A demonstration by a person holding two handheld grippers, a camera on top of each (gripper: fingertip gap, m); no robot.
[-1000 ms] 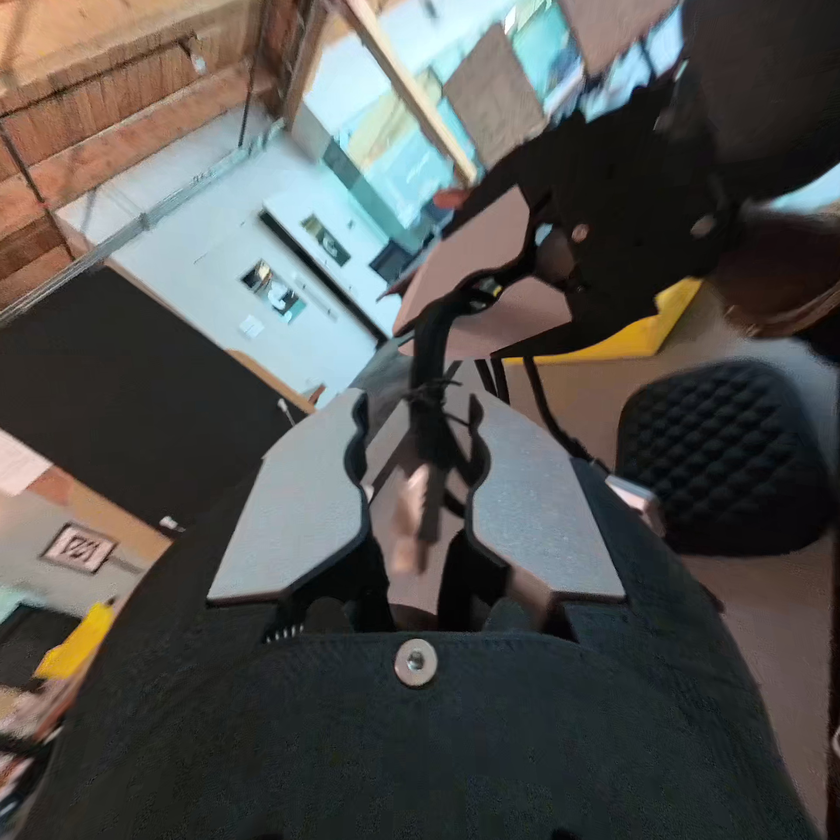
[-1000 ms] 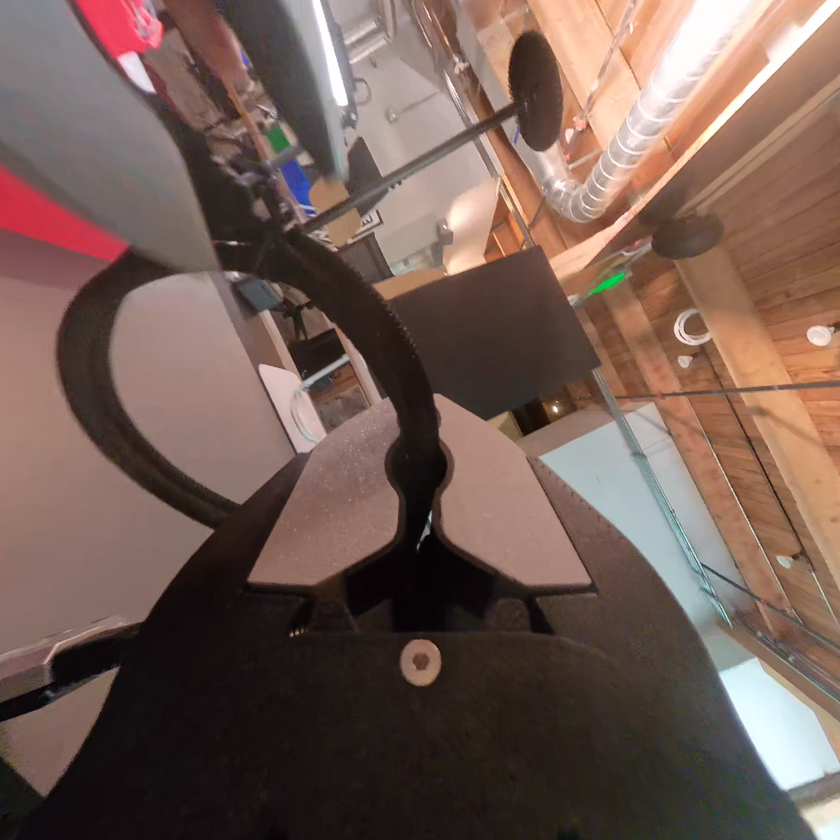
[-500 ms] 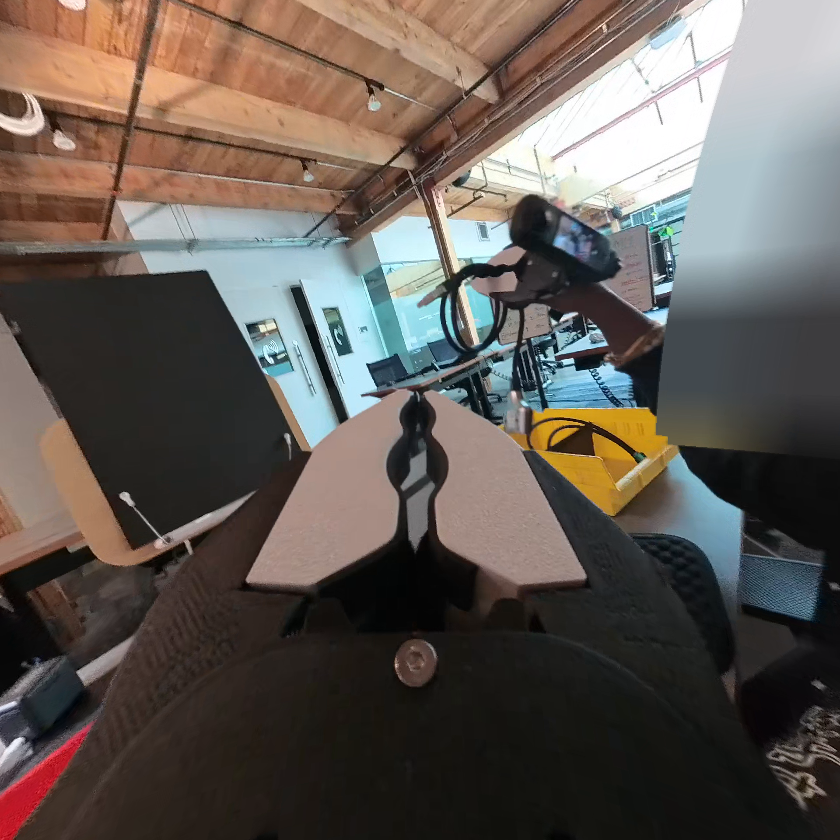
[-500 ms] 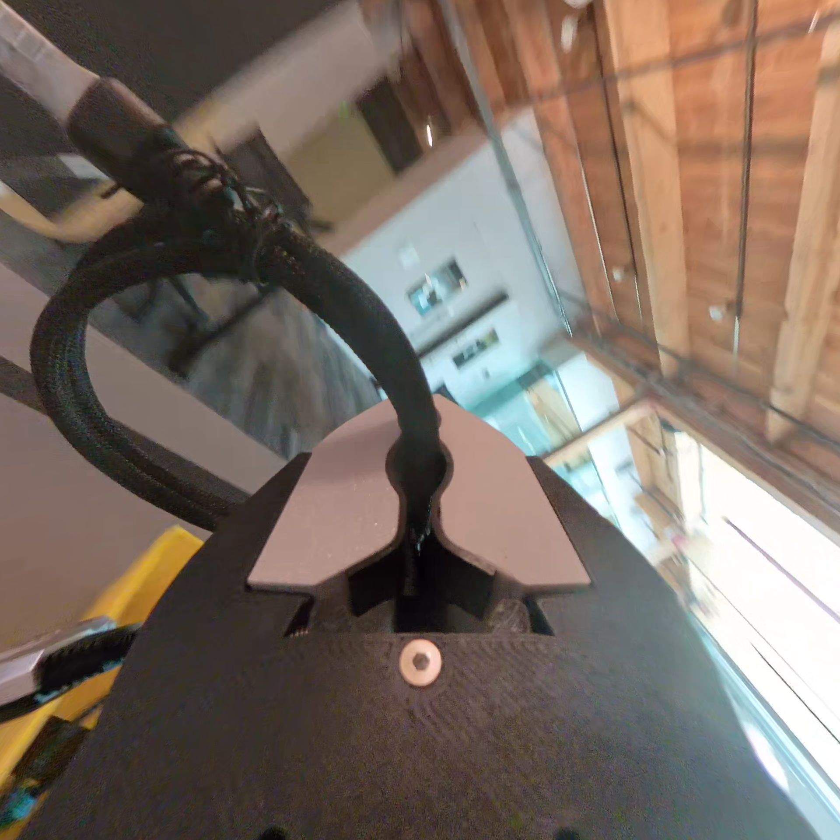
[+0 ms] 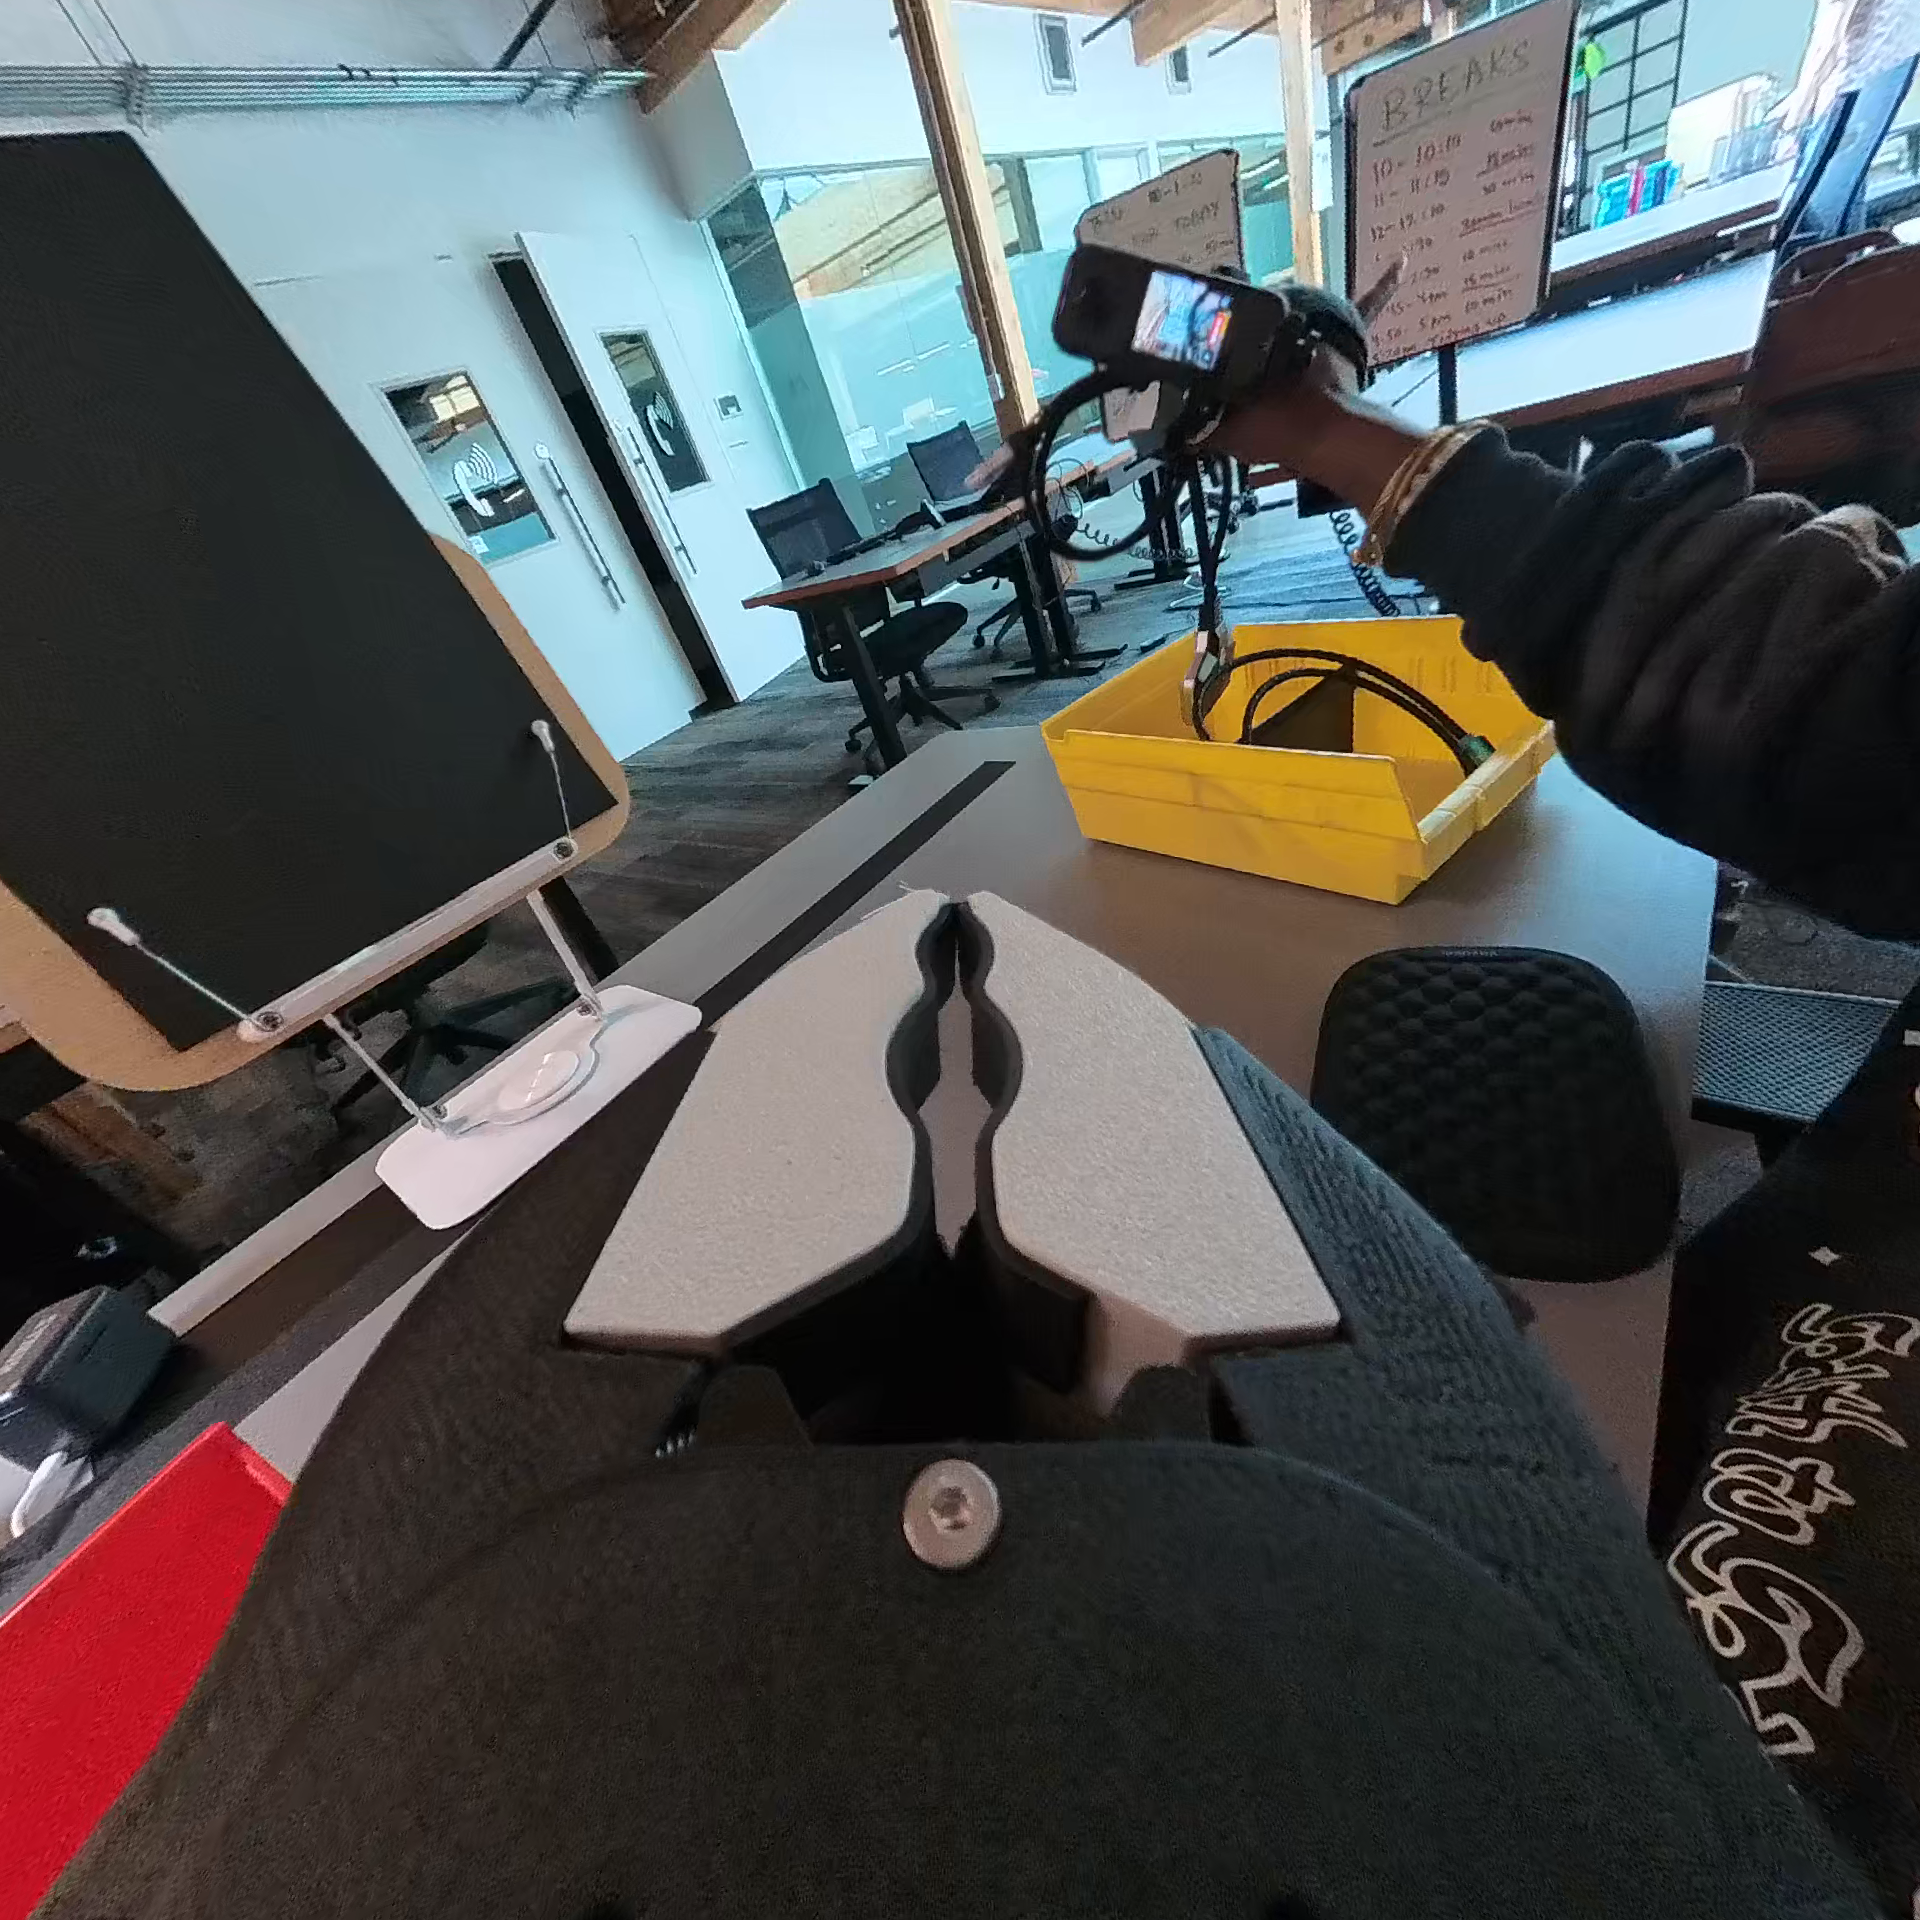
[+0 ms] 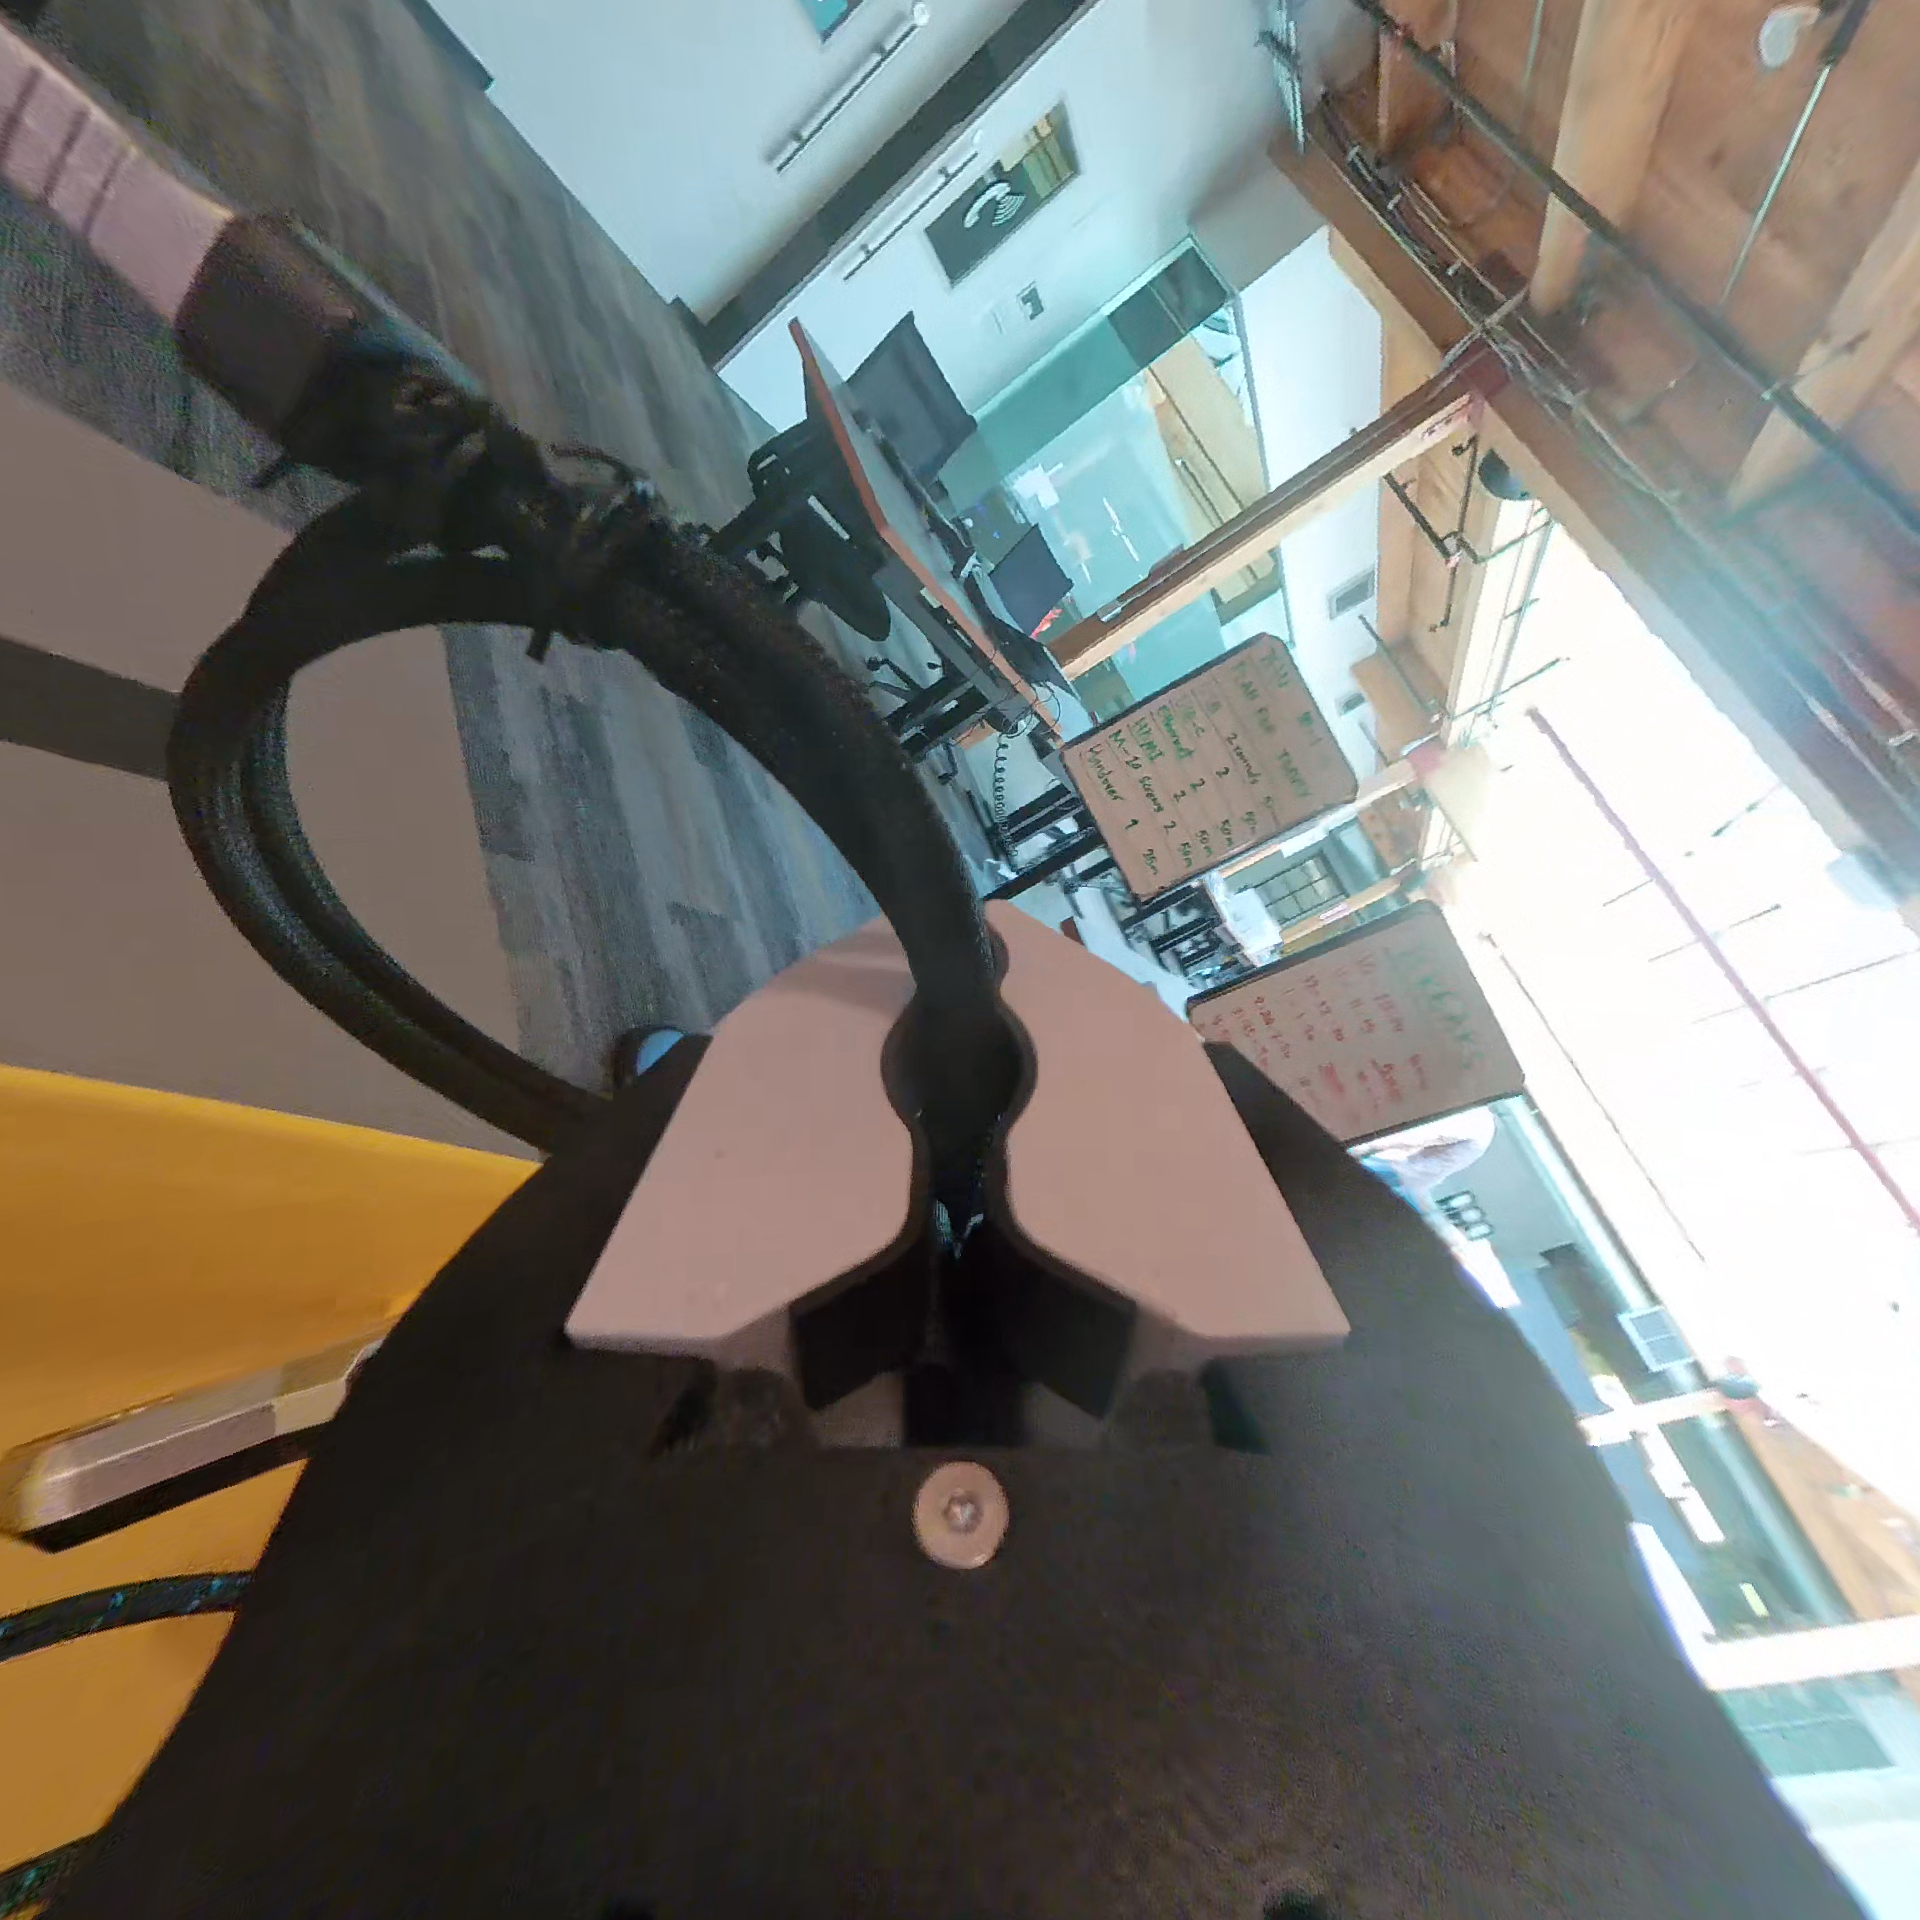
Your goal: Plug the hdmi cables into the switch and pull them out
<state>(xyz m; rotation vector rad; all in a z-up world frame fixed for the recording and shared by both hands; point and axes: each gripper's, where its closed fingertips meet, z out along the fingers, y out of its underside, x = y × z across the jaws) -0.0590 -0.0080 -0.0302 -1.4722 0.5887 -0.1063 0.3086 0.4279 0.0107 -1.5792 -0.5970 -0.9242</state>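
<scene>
My left gripper [image 5: 958, 914] is shut and empty, low over the brown table [image 5: 1195, 935]. My right gripper [image 6: 971, 925] is shut on a black braided HDMI cable [image 6: 790, 717], which loops out to the left. In the left wrist view the right gripper [image 5: 1013, 468] is held high above a yellow bin [image 5: 1247, 810]. The cable [image 5: 1049, 488] hangs from it, and its silver plug [image 5: 1205, 665] dangles into the bin. A dark box [image 5: 1304, 717] and another black cable [image 5: 1392, 691] lie in the bin. The silver plug [image 6: 156, 1455] also shows at the lower left of the right wrist view.
A black quilted pad [image 5: 1496, 1112] lies on the table to the right of my left gripper. A black board on a white stand [image 5: 260, 582] stands at the left edge. A red object [image 5: 104, 1621] is at the lower left. The person's dark sleeve [image 5: 1714, 644] crosses at the right.
My left gripper held a cable loosely a second ago; it is now shut and empty and has tilted down toward the table. My right gripper has swung with its cable over the yellow bin.
</scene>
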